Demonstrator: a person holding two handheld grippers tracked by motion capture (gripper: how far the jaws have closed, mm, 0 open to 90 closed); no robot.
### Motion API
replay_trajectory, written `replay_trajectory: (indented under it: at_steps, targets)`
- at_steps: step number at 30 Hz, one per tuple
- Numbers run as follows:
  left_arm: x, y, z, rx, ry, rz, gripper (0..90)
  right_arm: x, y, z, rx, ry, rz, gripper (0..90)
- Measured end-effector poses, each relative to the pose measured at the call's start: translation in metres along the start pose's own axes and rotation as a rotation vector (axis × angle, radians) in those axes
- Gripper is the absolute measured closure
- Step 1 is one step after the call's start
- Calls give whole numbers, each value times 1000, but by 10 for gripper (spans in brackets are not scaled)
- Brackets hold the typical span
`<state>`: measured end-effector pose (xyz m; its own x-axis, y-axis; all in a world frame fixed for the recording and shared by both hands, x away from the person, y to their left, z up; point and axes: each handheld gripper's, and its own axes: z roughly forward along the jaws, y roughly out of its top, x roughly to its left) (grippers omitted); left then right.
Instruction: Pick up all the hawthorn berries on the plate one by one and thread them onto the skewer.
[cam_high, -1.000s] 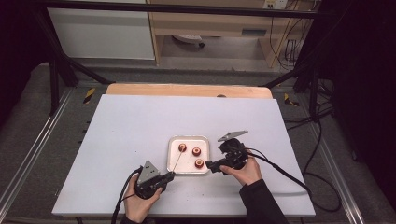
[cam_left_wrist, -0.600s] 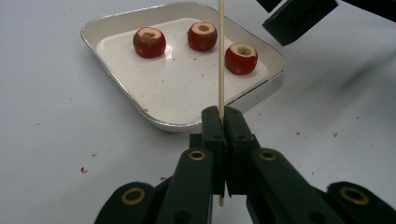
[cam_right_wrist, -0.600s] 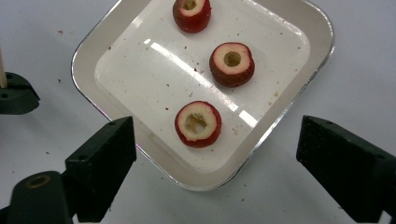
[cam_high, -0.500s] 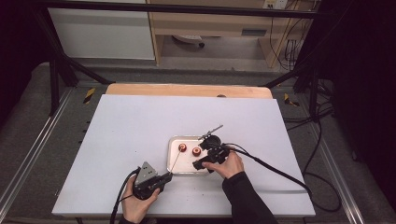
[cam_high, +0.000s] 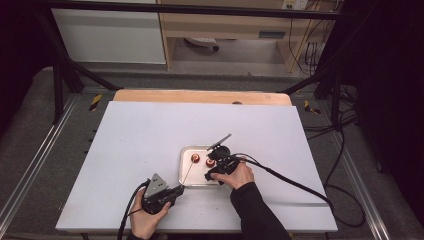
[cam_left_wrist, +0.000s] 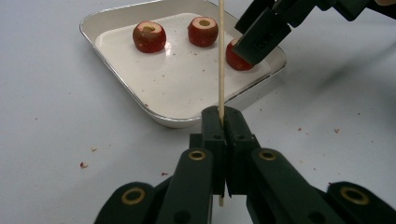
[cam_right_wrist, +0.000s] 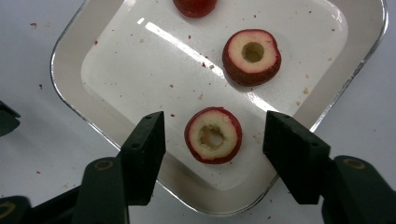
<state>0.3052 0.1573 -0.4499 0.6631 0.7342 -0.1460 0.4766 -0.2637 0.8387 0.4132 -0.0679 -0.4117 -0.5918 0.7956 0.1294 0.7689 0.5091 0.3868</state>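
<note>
A shallow metal tray (cam_high: 197, 178) near the table's front holds three cored red fruit pieces. Two of them (cam_high: 195, 158) (cam_high: 210, 162) lie at its far side. My left gripper (cam_high: 177, 189) sits just in front of the tray's left corner, shut on a thin wooden skewer (cam_left_wrist: 221, 56) that points up over the tray. My right gripper (cam_right_wrist: 214, 127) hangs open over the tray's near right part. Its jaws stand on either side of the nearest fruit piece (cam_right_wrist: 213, 135) without touching it. Another piece (cam_right_wrist: 251, 57) lies just beyond.
Small red crumbs dot the white table (cam_left_wrist: 56, 140) around the tray (cam_left_wrist: 177, 88). Each gripper trails a black cable toward the front edge. A wooden strip (cam_high: 200, 96) runs along the table's far side.
My right gripper has moved left from the tray's right edge to over the tray and come down around the nearest fruit piece. The left gripper with the skewer has stayed put.
</note>
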Motion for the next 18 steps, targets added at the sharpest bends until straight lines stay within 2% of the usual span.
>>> replay_trajectory:
  at_steps: [4,18]
  targets:
    - [0,0,0,4,-4,1,889,1,0,2,6,7,34,474]
    - [0,-2,1,8,-8,-2,888,0,1,8,28,11,69,572]
